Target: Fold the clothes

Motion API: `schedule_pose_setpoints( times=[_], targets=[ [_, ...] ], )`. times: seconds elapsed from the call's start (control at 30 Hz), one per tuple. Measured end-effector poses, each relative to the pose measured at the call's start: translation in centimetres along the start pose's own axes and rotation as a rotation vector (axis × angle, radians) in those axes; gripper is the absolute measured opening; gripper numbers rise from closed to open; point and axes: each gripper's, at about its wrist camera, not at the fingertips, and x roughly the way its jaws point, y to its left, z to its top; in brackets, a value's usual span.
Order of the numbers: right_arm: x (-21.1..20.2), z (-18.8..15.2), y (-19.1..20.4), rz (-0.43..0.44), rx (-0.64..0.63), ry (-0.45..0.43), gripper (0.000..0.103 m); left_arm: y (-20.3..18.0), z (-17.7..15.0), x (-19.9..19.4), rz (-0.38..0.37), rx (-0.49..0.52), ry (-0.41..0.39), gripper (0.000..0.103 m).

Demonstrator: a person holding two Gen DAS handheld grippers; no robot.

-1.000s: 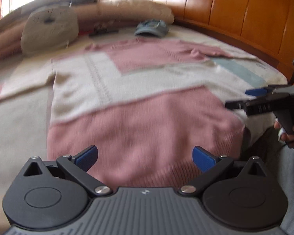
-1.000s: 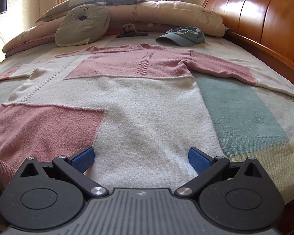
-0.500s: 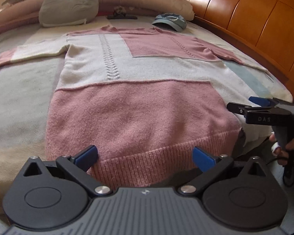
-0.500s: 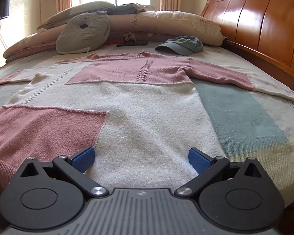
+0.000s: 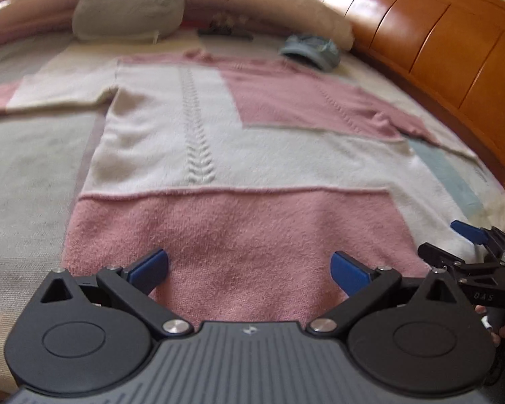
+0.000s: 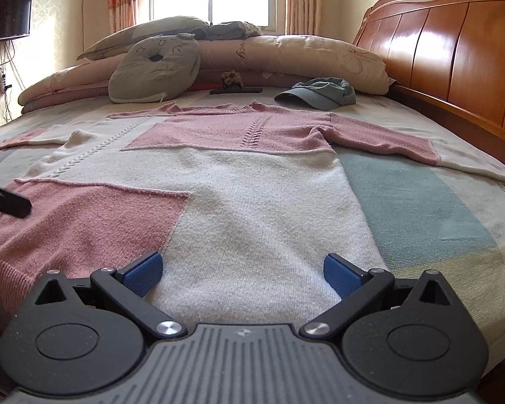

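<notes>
A pink and cream knitted sweater [image 5: 245, 155] lies flat on the bed, hem toward me, sleeves spread out; it also shows in the right wrist view [image 6: 239, 188]. My left gripper [image 5: 249, 269] is open and empty over the pink hem panel. My right gripper [image 6: 240, 271] is open and empty over the cream part of the hem. The right gripper also shows at the right edge of the left wrist view [image 5: 468, 245], by the sweater's right hem corner. A black part of the left gripper [image 6: 6, 200] shows at the left edge of the right wrist view.
A blue-grey cap [image 6: 320, 94] lies near the sweater's right shoulder. A grey cat cushion [image 6: 155, 67] and long pillows [image 6: 286, 59] line the far side. A wooden headboard [image 6: 454, 57] runs along the right. The striped bedsheet [image 6: 417, 208] lies beneath.
My left gripper has moved forward over the pink hem and closer to the right gripper. The right gripper has tilted up slightly. Both stay open.
</notes>
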Motion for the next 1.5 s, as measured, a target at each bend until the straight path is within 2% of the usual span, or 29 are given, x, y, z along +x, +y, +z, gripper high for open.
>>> schedule_pose_setpoints(
  times=[0.13,0.2,0.4,0.53,0.7,0.8,0.9,1.03,1.13,1.2,1.3,1.43,1.5],
  targets=[
    [-0.4,0.1,-0.1,0.008,0.008,0.004,0.103,-0.7,-0.2,-1.1,0.019,0.050,0.026,0.102],
    [-0.5,0.6,-0.1,0.010,0.015,0.019,0.103,-0.9,0.4,-1.6,0.029,0.073,0.006,0.102],
    [-0.3,2.3,-1.4,0.036,0.123,0.008,0.103,-1.2,2.1,-0.4,0.046,0.071,-0.006,0.102],
    [-0.3,3.4,-3.5,0.049,0.180,0.019,0.103,-2.3,3.3,0.1,0.023,0.104,0.010,0.102],
    [0.9,7.4,-8.0,-0.018,0.189,0.009,0.103,-4.5,7.6,1.6,-0.031,0.194,-0.020,0.102],
    [2.9,11.1,-12.2,-0.022,0.255,-0.010,0.103,-5.5,10.4,4.1,-0.095,0.227,-0.034,0.102],
    [5.5,14.2,-16.3,-0.012,0.329,-0.010,0.103,-6.0,11.9,7.2,-0.128,0.245,-0.023,0.102],
    [11.0,16.1,-21.6,0.046,0.438,0.060,0.103,-5.6,11.4,10.5,-0.174,0.242,0.033,0.102],
    [15.0,17.5,-25.5,0.090,0.520,0.113,0.103,-5.7,10.9,11.6,-0.173,0.263,0.063,0.102],
    [17.2,17.0,-27.3,0.168,0.599,0.157,0.103,-6.0,10.8,11.4,-0.167,0.294,0.051,0.102],
    [18.7,15.6,-27.9,0.189,0.618,0.188,0.103,-5.7,10.7,11.4,-0.211,0.289,0.051,0.102],
    [17.3,15.3,-29.7,0.063,0.595,0.170,0.103,-5.7,10.6,11.2,-0.201,0.299,0.046,0.102],
    [16.5,15.2,-30.6,-0.004,0.582,0.159,0.103,-5.8,10.7,11.0,-0.220,0.296,0.040,0.102]
  ],
)
